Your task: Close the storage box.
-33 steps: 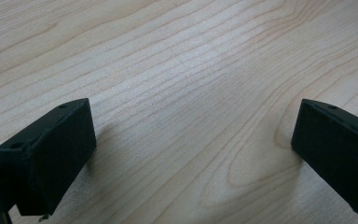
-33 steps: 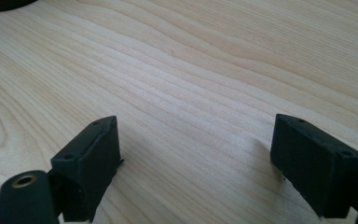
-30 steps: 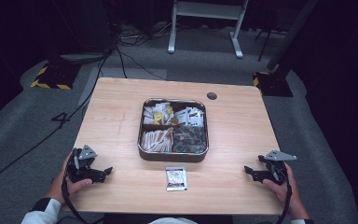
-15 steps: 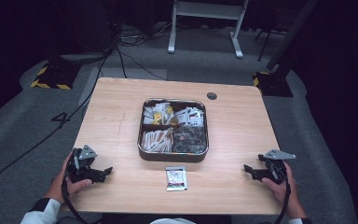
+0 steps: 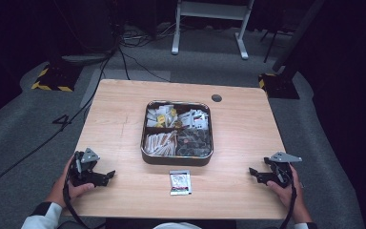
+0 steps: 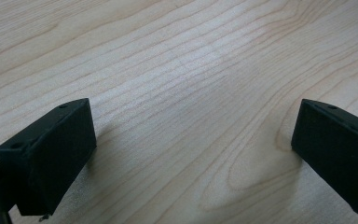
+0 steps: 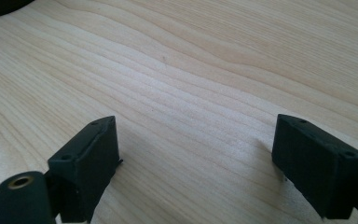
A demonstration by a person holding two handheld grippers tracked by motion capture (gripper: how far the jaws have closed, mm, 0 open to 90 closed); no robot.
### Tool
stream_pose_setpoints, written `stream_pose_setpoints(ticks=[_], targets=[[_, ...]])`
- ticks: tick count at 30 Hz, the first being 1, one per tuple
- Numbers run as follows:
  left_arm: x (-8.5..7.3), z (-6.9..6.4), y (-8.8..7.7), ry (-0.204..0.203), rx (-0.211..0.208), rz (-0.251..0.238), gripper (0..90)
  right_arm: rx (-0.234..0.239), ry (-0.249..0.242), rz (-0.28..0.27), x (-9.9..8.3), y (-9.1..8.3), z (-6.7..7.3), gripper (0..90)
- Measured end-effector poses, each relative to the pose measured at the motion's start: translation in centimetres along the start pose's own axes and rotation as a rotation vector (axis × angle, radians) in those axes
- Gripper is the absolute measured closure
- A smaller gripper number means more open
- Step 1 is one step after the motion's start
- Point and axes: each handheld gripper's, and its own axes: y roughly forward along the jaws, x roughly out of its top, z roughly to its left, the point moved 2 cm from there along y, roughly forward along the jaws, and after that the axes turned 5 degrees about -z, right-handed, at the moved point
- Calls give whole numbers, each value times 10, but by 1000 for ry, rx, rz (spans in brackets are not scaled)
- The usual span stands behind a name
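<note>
We rest both tools on the pale wooden table (image 5: 248, 143): the black left gripper (image 5: 106, 176) at the lower left of the high view, the black right gripper (image 5: 253, 172) at the lower right, each with its jaws spread wide over bare wood and holding nothing. Between them, low in the centre of the frame, a small flat white sachet with red print (image 5: 180, 182) lies just below the dark square metal tray (image 5: 145, 129), whose four compartments hold sorted packets. The sachet, we judge, belongs in that tray. To do this well, we should come in low from one side, pinch an edge, lift cleanly, and match its compartment.
</note>
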Motion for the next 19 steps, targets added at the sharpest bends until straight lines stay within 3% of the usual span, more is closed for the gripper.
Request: stream_pose_setpoints(ticks=[19], targets=[[0,0,0,3,-1,0,1,-1,1,2,0,1,0,146]])
